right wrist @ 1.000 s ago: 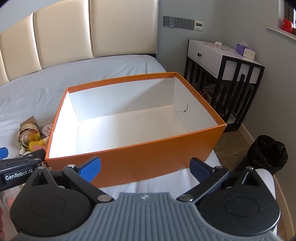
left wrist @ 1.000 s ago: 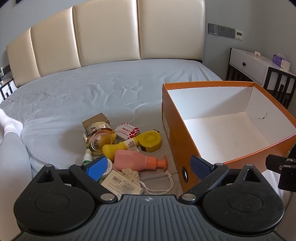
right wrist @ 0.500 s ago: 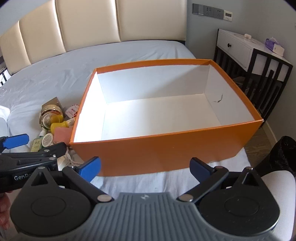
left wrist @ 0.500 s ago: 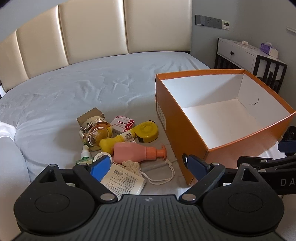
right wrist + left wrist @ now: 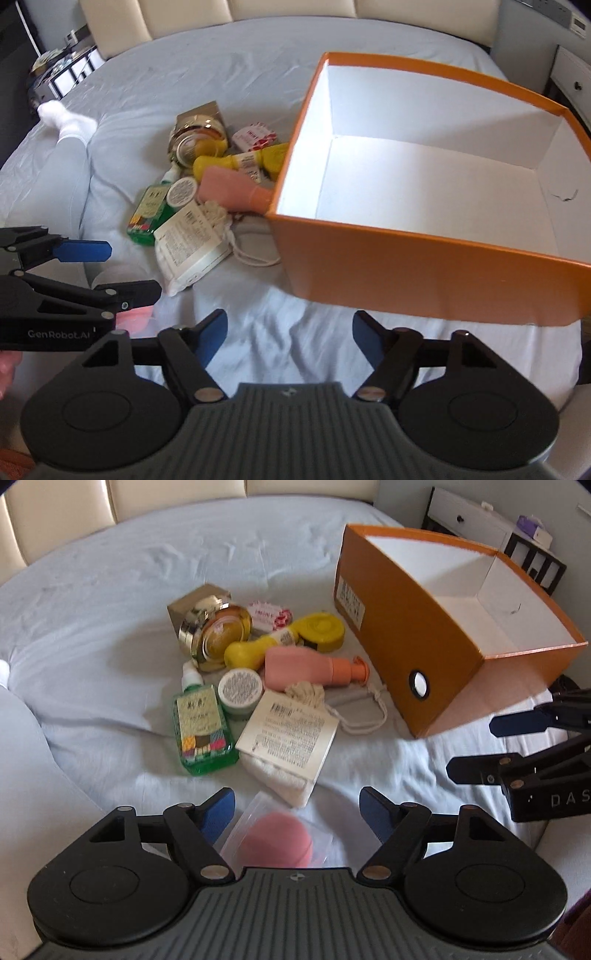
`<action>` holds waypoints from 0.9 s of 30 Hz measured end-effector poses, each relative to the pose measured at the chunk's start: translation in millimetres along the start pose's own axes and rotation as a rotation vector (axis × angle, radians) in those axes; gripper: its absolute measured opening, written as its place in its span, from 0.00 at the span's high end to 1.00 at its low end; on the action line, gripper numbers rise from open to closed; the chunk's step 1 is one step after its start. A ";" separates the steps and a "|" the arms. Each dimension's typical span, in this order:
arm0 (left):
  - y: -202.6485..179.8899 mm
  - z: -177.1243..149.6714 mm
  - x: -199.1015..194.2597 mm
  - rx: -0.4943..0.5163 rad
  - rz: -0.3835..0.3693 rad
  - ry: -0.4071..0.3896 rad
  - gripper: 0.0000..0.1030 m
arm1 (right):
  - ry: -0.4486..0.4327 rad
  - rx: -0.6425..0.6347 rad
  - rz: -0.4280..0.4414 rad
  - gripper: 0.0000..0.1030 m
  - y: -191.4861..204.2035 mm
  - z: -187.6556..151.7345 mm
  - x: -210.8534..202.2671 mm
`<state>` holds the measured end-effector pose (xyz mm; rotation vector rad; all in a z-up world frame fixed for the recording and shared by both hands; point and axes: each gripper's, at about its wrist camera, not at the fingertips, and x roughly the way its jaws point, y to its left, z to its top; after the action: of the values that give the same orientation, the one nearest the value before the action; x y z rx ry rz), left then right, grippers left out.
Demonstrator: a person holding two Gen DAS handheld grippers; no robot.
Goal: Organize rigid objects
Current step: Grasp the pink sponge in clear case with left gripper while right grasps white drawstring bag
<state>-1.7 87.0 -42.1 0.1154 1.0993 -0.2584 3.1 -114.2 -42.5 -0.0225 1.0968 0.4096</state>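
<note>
Left gripper (image 5: 297,812) and right gripper (image 5: 290,334) tilt downward — jaws closing, empty

The pink sponge (image 5: 275,840) in its clear bag is blurry and half hidden behind the left gripper's body (right view: left gripper (image 5: 107,269) covers most of it).

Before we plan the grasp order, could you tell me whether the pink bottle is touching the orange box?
Apart. In the left wrist view, a strip of bedsheet shows between the pink bottle cap and the orange box wall; the right wrist view hides that spot.
</note>
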 end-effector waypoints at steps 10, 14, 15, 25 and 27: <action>31.8 11.8 18.7 0.027 -0.021 0.168 0.12 | 0.079 -0.092 0.139 0.40 44.5 27.6 36.2; 39.1 17.2 21.1 0.104 -0.046 0.197 0.11 | 0.105 -0.050 0.147 0.44 45.7 36.5 48.0; 40.5 18.4 19.7 0.121 -0.076 0.207 0.09 | 0.113 -0.028 0.148 0.43 44.6 38.6 51.2; 11.3 7.1 32.0 0.339 -0.140 0.322 0.11 | 0.089 0.079 0.131 0.30 59.8 47.8 67.8; 7.5 4.2 36.9 0.353 -0.121 0.331 0.21 | 0.091 0.103 0.117 0.30 58.7 50.0 70.5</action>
<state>19.7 87.8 -73.4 0.4187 1.3829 -0.5556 54.0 -27.1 -69.8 0.1158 1.2113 0.4595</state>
